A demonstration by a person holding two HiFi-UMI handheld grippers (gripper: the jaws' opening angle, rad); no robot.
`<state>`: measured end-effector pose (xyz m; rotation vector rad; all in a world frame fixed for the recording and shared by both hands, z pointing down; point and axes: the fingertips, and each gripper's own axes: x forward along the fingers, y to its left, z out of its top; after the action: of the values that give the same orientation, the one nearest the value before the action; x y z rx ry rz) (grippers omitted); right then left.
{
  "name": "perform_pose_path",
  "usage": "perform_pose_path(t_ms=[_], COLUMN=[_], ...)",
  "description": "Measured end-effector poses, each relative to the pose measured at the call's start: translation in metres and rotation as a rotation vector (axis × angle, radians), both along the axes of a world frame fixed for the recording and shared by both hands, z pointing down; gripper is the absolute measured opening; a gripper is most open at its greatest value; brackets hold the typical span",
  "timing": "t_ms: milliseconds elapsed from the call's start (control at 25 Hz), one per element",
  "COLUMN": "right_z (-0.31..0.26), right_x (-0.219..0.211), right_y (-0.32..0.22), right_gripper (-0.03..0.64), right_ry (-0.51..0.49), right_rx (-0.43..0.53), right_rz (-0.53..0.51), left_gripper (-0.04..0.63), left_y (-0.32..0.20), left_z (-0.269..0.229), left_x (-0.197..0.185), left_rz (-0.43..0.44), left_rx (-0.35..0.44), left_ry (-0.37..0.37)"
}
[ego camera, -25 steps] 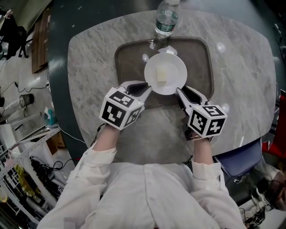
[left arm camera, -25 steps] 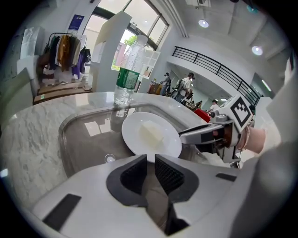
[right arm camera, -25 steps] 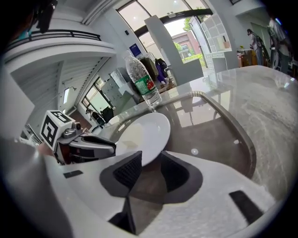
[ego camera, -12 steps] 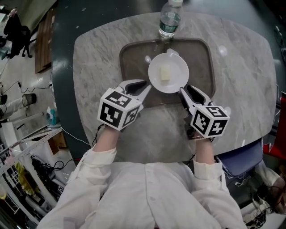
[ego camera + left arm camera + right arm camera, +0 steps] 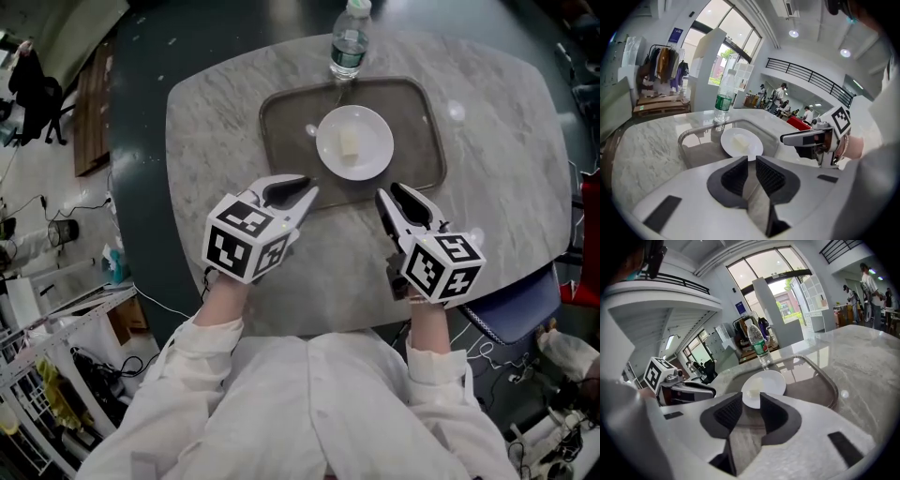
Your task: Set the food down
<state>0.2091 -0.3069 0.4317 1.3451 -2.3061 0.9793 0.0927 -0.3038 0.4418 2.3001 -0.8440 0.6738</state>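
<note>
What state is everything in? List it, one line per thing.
Plate: flat on the tray, ungripped.
Food: lying on the plate.
Tray: flat on the table.
Bottle: upright, capped, at the tray's far edge.
Left gripper: open, empty, short of the plate.
Right gripper: open, empty, short of the plate.

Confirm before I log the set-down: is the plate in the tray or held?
In the tray. The plate lies flat on the tray floor; the left gripper and right gripper sit clear of it, jaws open.
</note>
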Motion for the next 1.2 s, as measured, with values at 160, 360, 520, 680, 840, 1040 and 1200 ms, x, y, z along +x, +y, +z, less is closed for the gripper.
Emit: perform_pose_path(t_ms=[160, 360, 520, 680, 840, 1040, 1200], right_z=[-0.030, -0.068, -0.090, -0.096, -0.100, -0.115, -0.119], right_x=[-0.018, -0.045, -0.065, -0.076, -0.090, -0.109, -0.125], right_y=[0.027, 0.067, 0.101, 0.131, 0.158, 0.190, 0.213], right_gripper=[0.100, 0.026, 0.012, 0.008, 0.006, 0.006, 0.006], right_ry=[-0.033, -0.067, -0.081, -0.066, -0.056, -0.089, -0.090], right_rx=[0.100, 0.233, 0.273, 0.284, 0.281, 0.295, 0.289], right_rz=[0.012, 0.051, 0.050, 0.079, 0.088, 0.103, 0.077], left_gripper=[0.060, 0.057, 0.049, 0.046, 0.046, 0.038, 0.034], left_y=[0.016, 0.048, 0.080, 0.109, 0.136, 0.171, 0.197], left_z=[-0.036, -0.069, -0.086, -0.095, -0.095, -0.108, -0.117], left_x=[-0.003, -0.013, -0.025, -0.040, -0.054, -0.064, -0.065], left_rz=[0.009, 0.042, 0.086, 0.119, 0.152, 0.201, 0.247], left_rx=[0.118, 0.206, 0.252, 0.254, 0.249, 0.282, 0.287], left_ry=[0.115, 0.205, 0.225, 0.267, 0.257, 0.289, 0.323])
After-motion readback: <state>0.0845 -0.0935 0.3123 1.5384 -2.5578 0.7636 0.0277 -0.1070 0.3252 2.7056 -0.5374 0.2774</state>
